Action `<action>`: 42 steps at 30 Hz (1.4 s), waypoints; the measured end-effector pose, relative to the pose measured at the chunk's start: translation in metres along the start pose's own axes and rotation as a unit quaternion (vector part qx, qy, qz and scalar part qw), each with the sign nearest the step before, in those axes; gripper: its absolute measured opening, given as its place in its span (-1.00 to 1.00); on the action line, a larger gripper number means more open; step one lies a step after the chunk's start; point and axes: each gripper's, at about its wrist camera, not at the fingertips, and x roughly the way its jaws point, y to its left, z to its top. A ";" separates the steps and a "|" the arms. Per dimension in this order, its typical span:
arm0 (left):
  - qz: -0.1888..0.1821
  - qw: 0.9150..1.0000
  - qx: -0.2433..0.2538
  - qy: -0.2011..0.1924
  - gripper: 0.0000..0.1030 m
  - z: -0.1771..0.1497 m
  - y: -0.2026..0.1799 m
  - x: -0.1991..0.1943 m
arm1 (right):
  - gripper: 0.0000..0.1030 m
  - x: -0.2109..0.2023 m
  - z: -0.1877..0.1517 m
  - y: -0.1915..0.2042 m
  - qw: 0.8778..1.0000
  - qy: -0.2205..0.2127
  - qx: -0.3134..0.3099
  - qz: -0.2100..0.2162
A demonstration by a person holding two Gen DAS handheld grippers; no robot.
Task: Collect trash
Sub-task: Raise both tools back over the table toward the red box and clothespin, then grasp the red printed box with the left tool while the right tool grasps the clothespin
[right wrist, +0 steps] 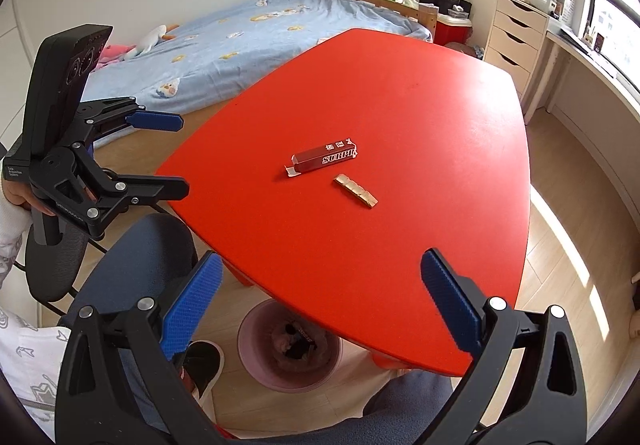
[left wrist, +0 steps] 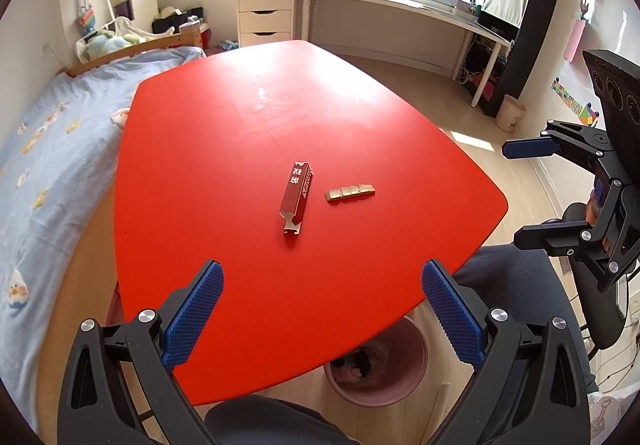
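Blue-sheeted bed [right wrist: 256,33], white drawer unit [left wrist: 265,11], long desk [left wrist: 400,3] under windows.

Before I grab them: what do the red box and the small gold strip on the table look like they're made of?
Red box: likely thin glossy printed cardboard; it has sharp folded edges, and a torn open flap shows a pale inside. Gold strip: probably metallic foil wrapped around a segmented bar, judging by its shiny, ridged surface; what's inside can't be told. Both lie apart on the red table.
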 end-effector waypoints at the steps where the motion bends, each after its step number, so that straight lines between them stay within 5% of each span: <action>1: 0.000 1.000 0.003 0.001 0.85 0.003 0.002 0.003 | 0.90 0.003 0.005 -0.003 1.000 0.001 -0.006 0.001; 26: -0.026 0.994 0.024 0.101 0.85 0.063 0.036 0.112 | 0.87 0.115 0.058 -0.045 0.989 0.079 -0.117 0.041; 34: -0.029 0.991 0.026 0.129 0.84 0.061 0.038 0.136 | 0.45 0.142 0.050 -0.040 0.982 0.111 -0.143 0.059; 42: -0.044 0.987 0.033 0.149 0.18 0.051 0.033 0.145 | -0.06 0.154 0.045 -0.035 0.980 0.118 -0.147 0.067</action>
